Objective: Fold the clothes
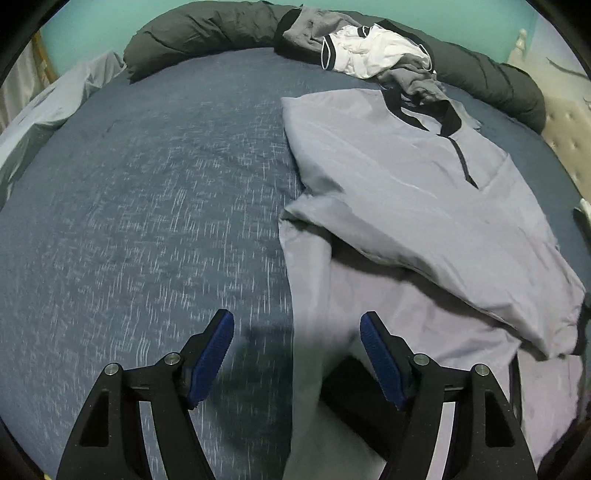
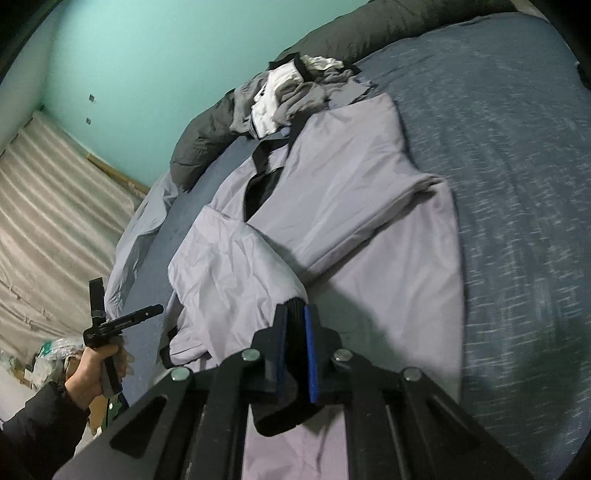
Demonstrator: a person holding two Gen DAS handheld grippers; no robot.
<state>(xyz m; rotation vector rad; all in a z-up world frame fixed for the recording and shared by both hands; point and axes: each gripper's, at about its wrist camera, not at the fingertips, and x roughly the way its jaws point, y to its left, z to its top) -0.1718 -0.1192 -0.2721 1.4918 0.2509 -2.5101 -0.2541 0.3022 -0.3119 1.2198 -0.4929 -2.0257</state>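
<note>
A lavender jacket point(image 1: 406, 192) with a black collar lies partly folded on the blue bed point(image 1: 147, 192), one side turned over its front, just below a heap of grey and white clothes point(image 1: 369, 55) at the dark rolled duvet point(image 1: 207, 33). The right gripper point(image 2: 294, 317) has its fingers clenched on the black ribbed cuff point(image 2: 295, 308) of the jacket's sleeve, lifting it. The left gripper point(image 1: 297, 332) hovers at the jacket's near edge, its fingers released and spread wide with nothing between them.
</note>
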